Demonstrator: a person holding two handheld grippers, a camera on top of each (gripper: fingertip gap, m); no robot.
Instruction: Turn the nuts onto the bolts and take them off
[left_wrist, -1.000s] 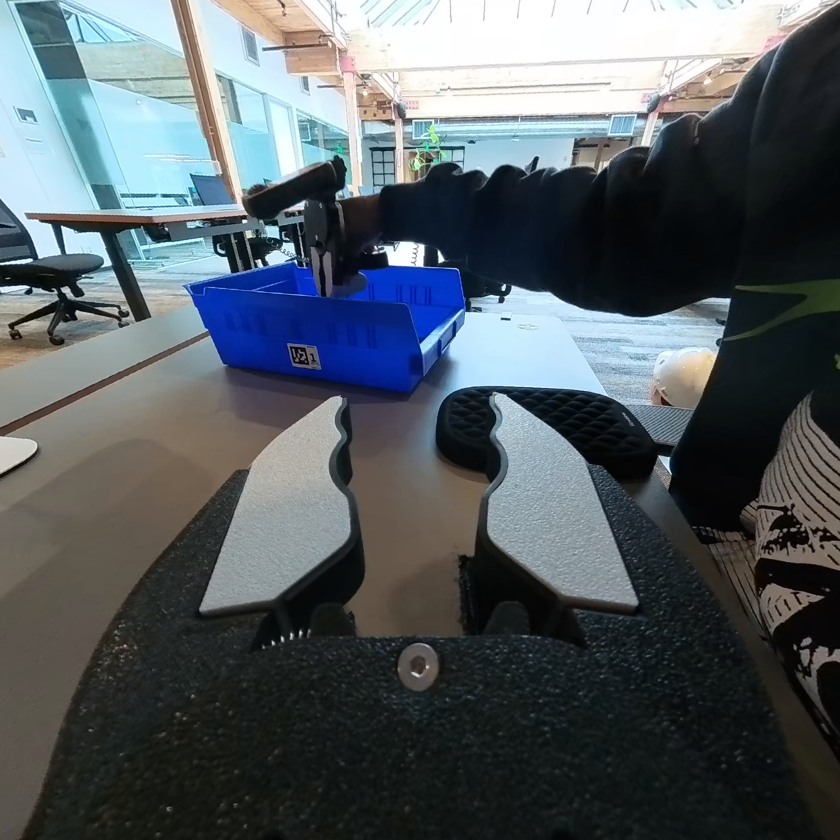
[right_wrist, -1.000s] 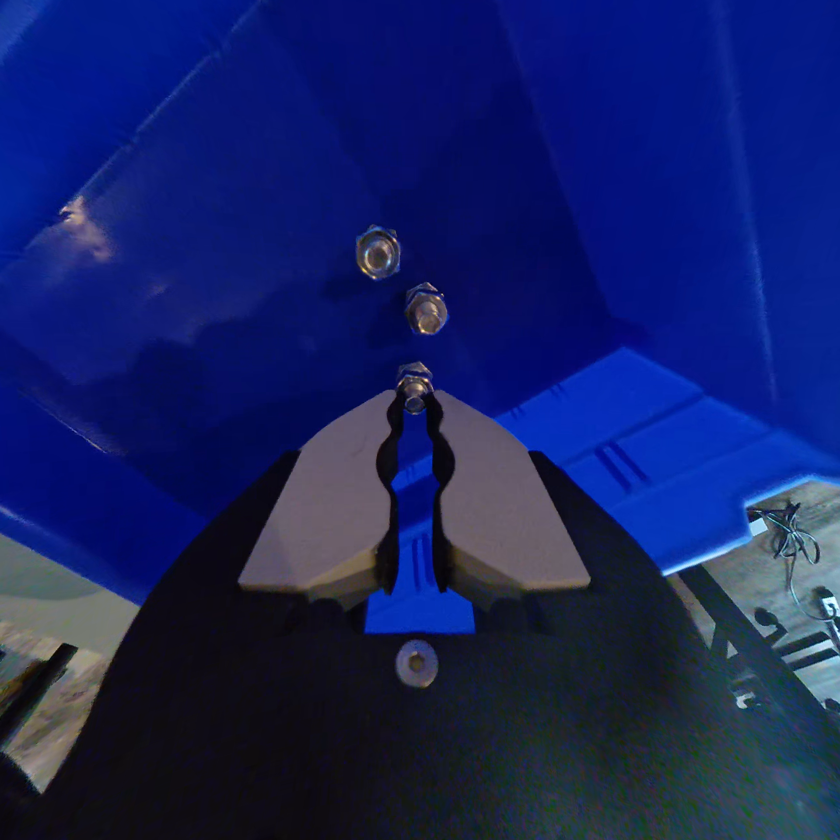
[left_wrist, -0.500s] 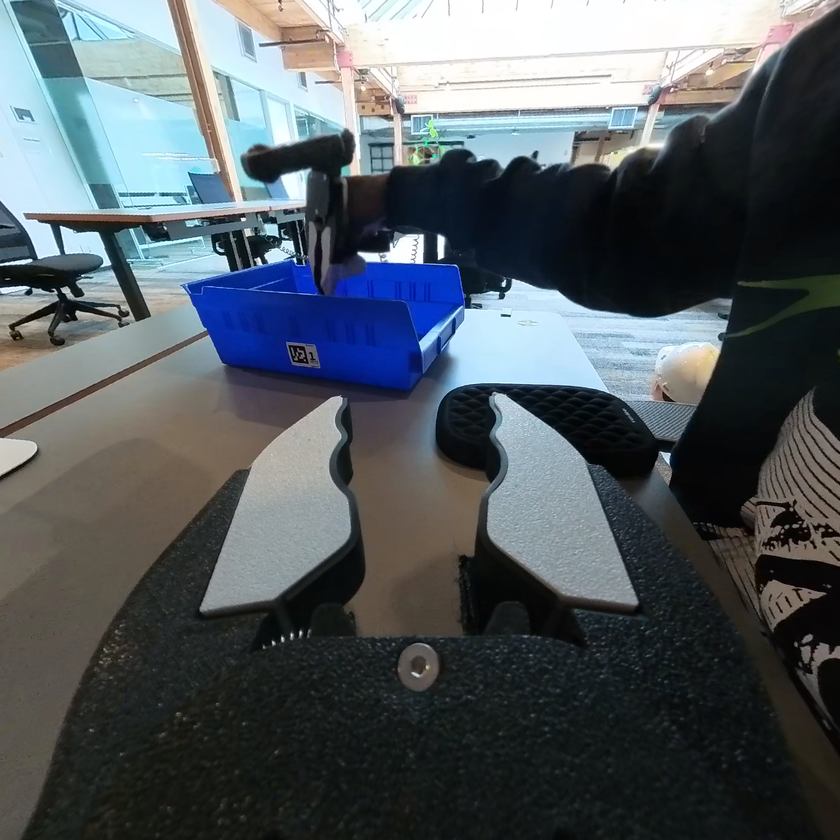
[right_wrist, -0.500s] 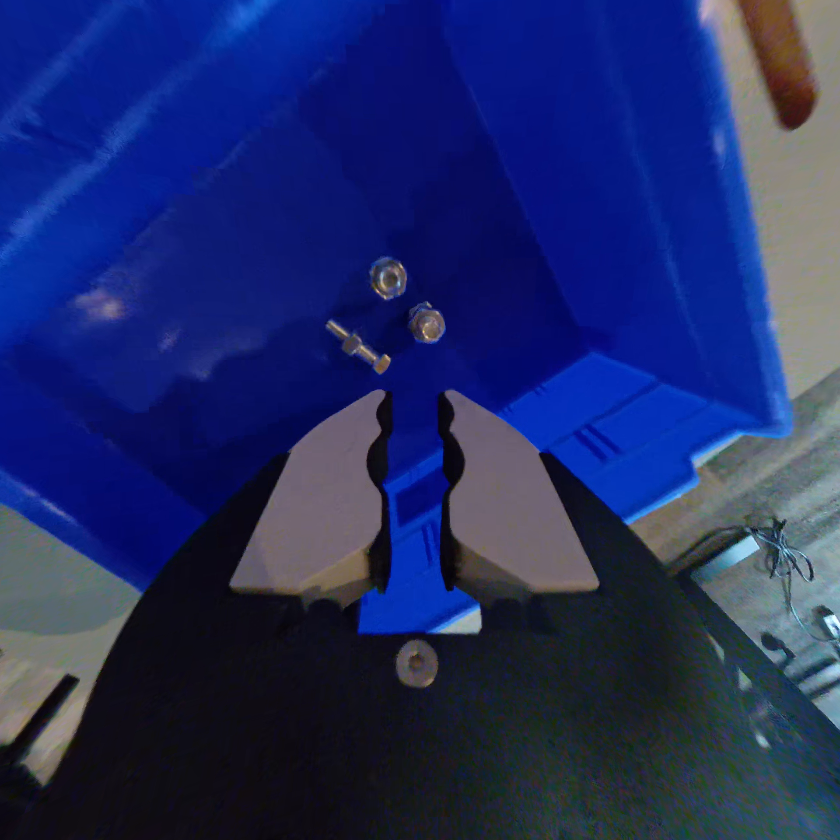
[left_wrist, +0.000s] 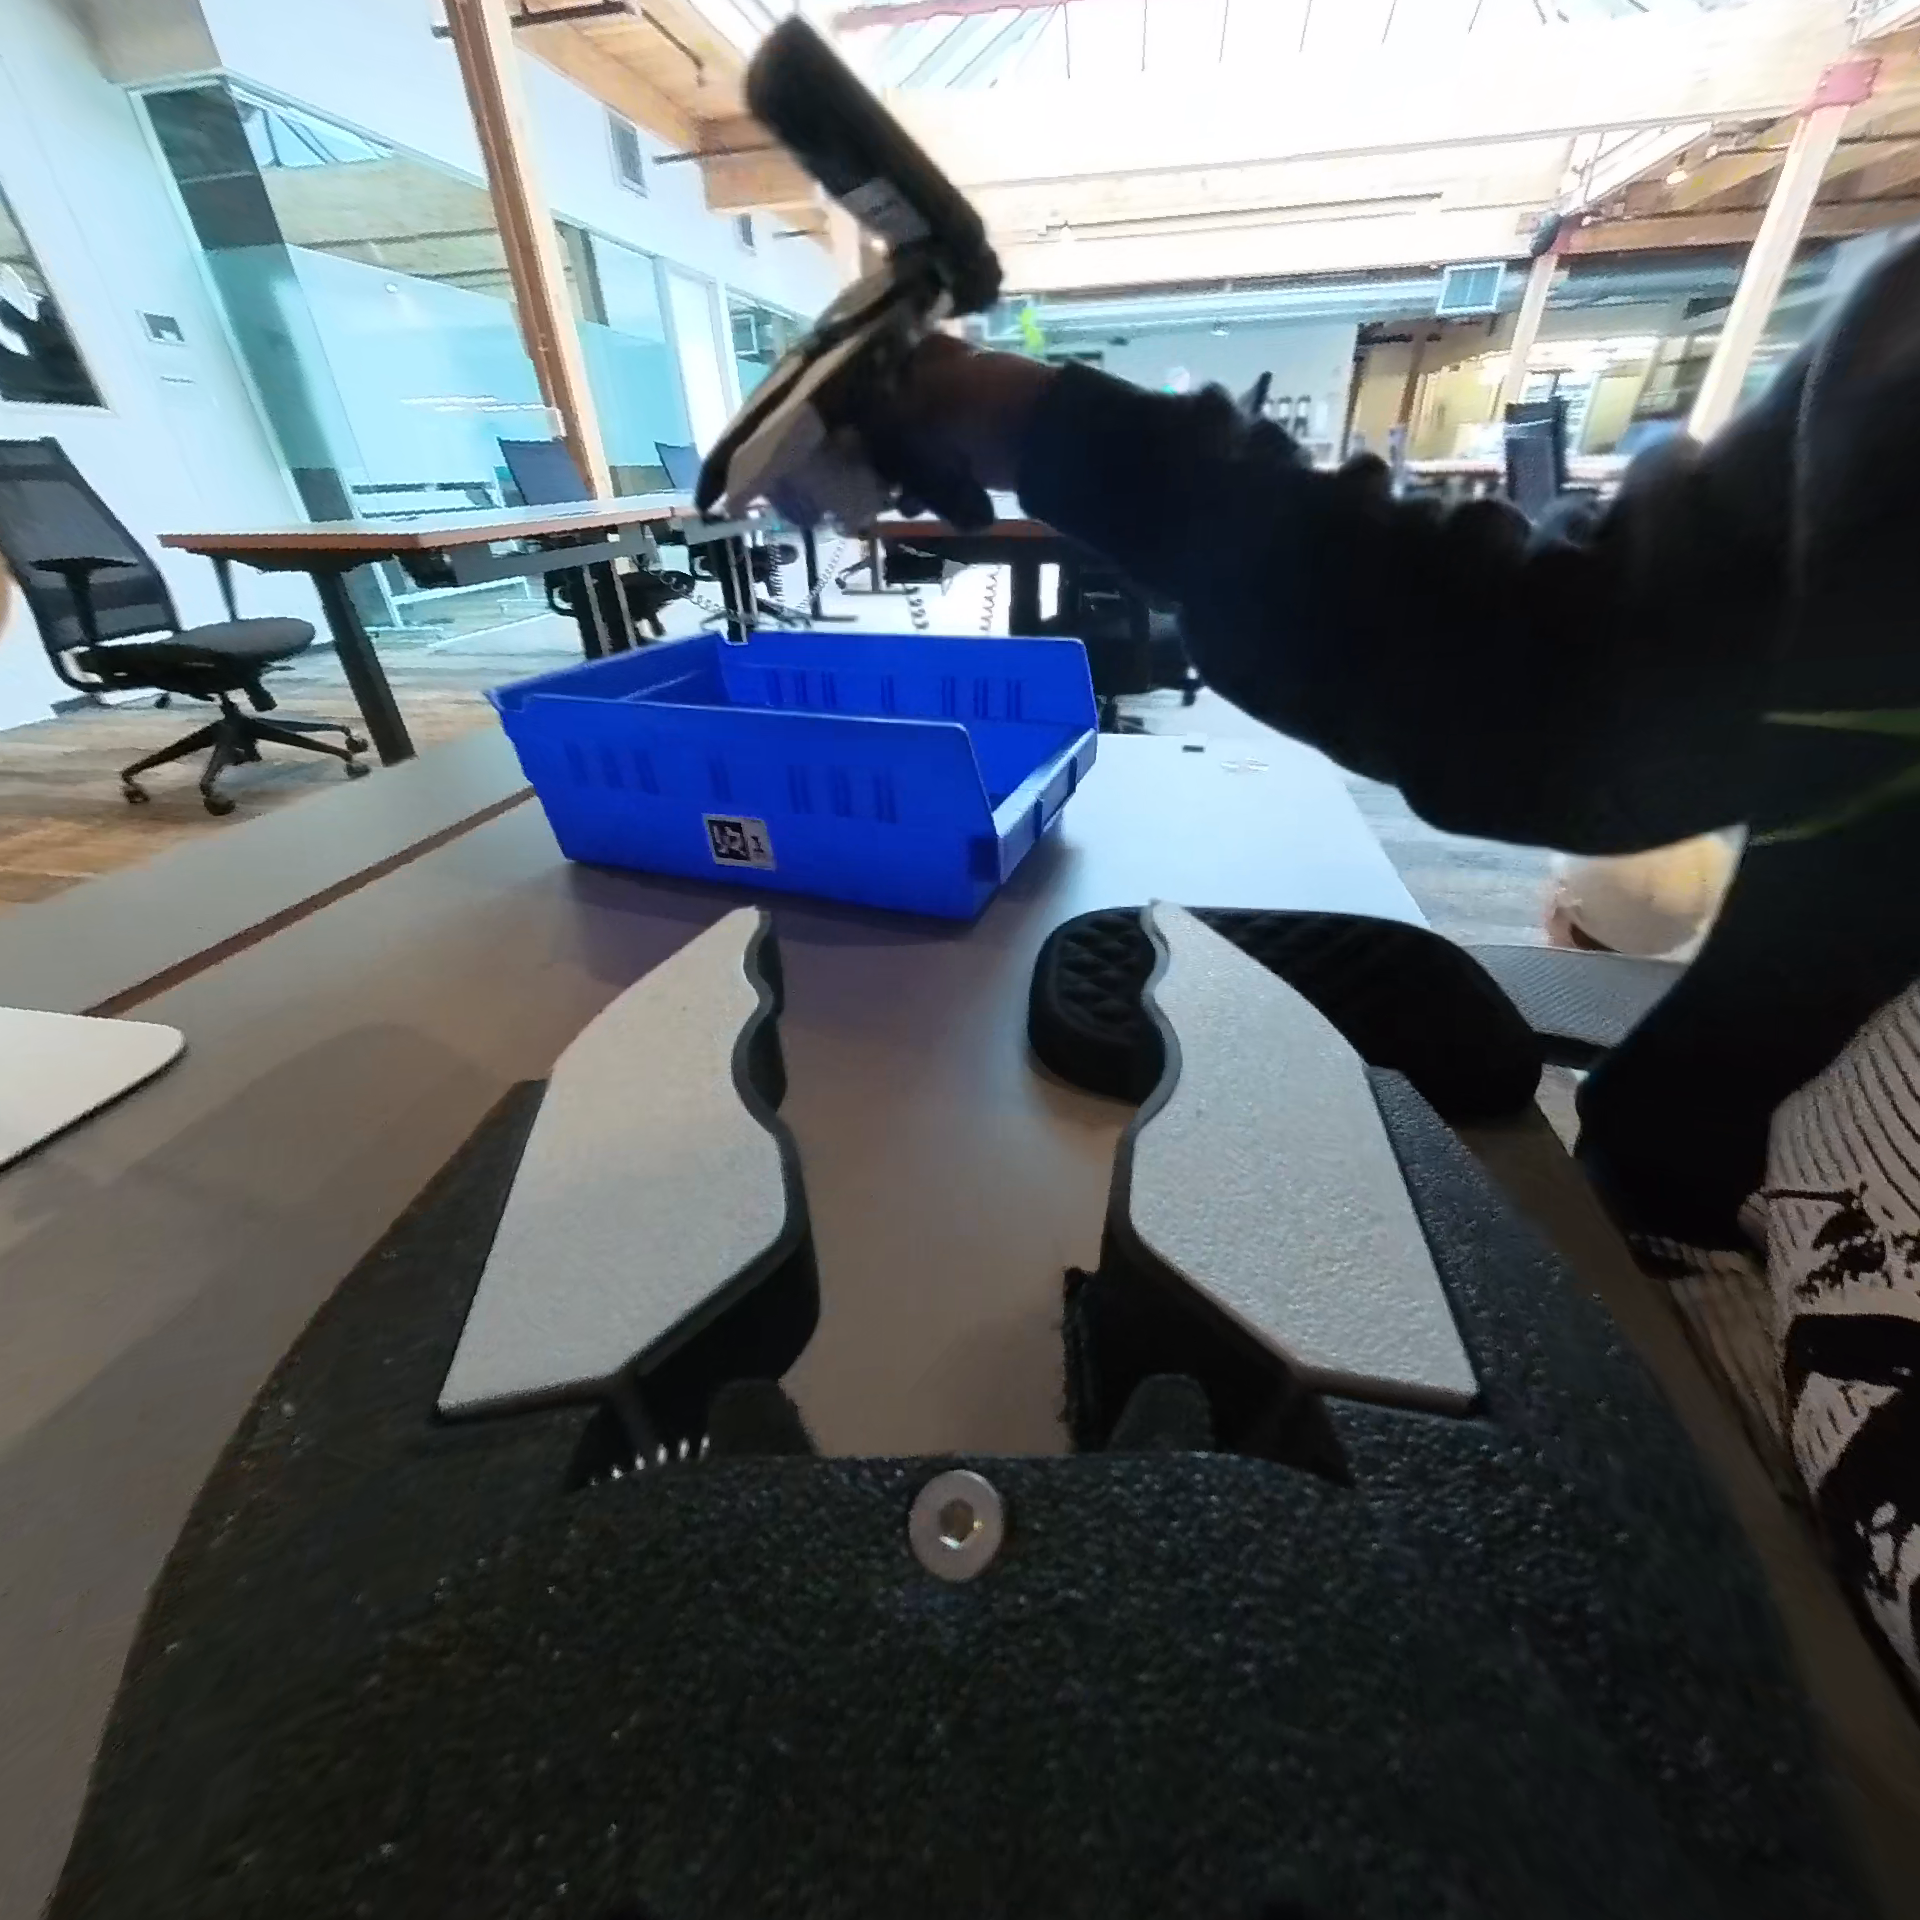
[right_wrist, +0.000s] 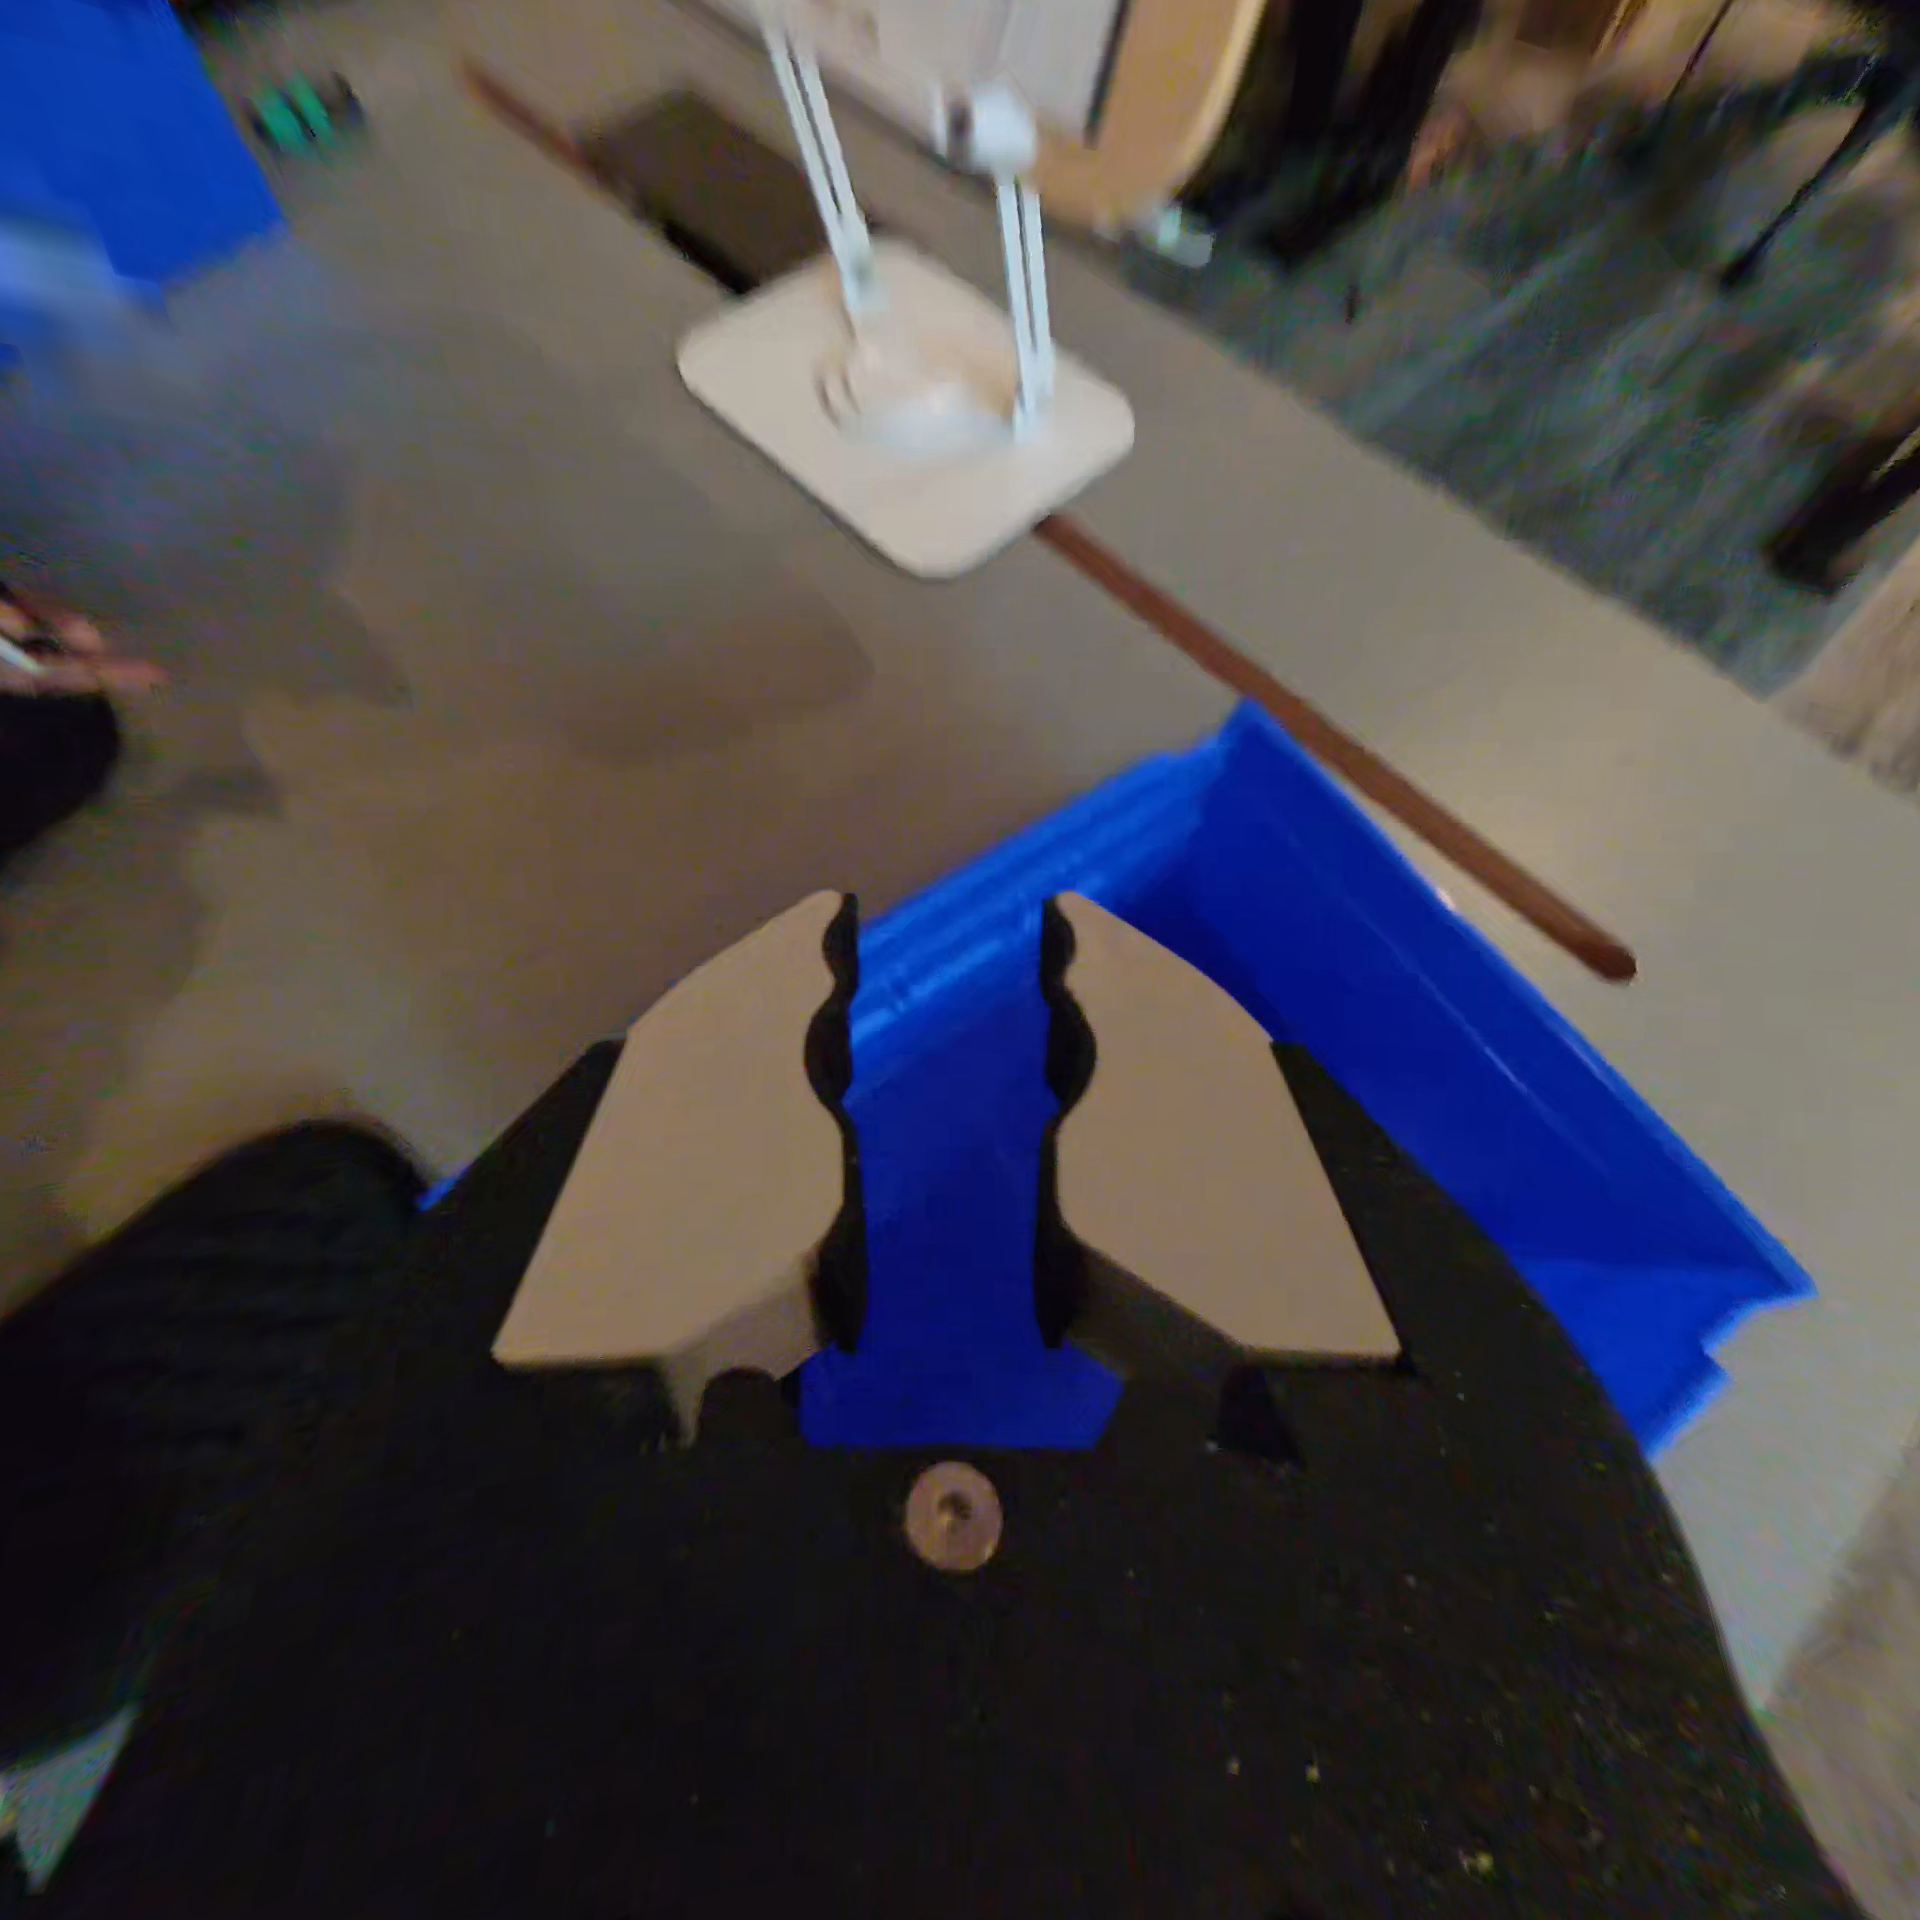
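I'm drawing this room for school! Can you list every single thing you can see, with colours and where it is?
bin: one, blue, on the table
table: one, grey, underneath everything
pad: one, black, quilted, right of the left gripper
stand base: one, white, on the table beyond the bin
office chair: one, black, on the floor at far left
left gripper: one, grey fingers, open, low over the table
right gripper: one, open, empty, raised above the bin
sleeve: one, black, reaching toward the bin
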